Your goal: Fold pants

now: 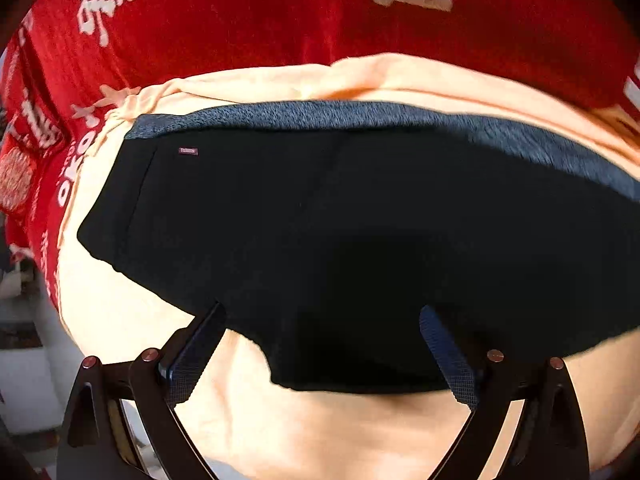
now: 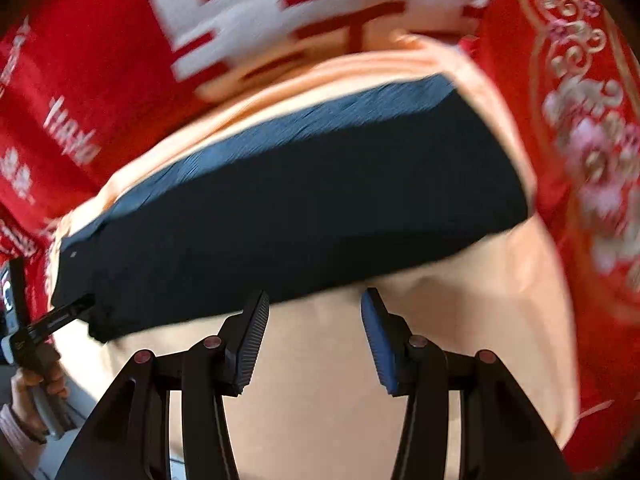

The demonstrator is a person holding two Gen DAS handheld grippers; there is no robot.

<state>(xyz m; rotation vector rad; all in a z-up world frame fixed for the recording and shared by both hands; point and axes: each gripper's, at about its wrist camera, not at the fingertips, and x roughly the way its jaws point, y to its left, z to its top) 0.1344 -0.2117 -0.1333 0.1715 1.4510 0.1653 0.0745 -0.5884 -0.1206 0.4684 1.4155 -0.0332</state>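
Two layers of cloth lie under everything: a red blanket [image 1: 224,32] printed with white characters, and on top of it a peach sheet [image 1: 304,432]. Black pants [image 1: 320,216] lie folded into a thick wide block on the peach sheet, with the grey inner side of the waistband [image 1: 360,118] showing along the far edge and a small pink label [image 1: 188,151] near the left corner. At the block's near edge the left gripper [image 1: 322,320] hovers with its jaws spread wide and nothing between them. Just off the near edge, over bare peach sheet, the right gripper [image 2: 315,304] has its jaws apart and empty. In the blurred right wrist view, the person's left hand [image 2: 30,396] holds the other tool at the left corner of the pants
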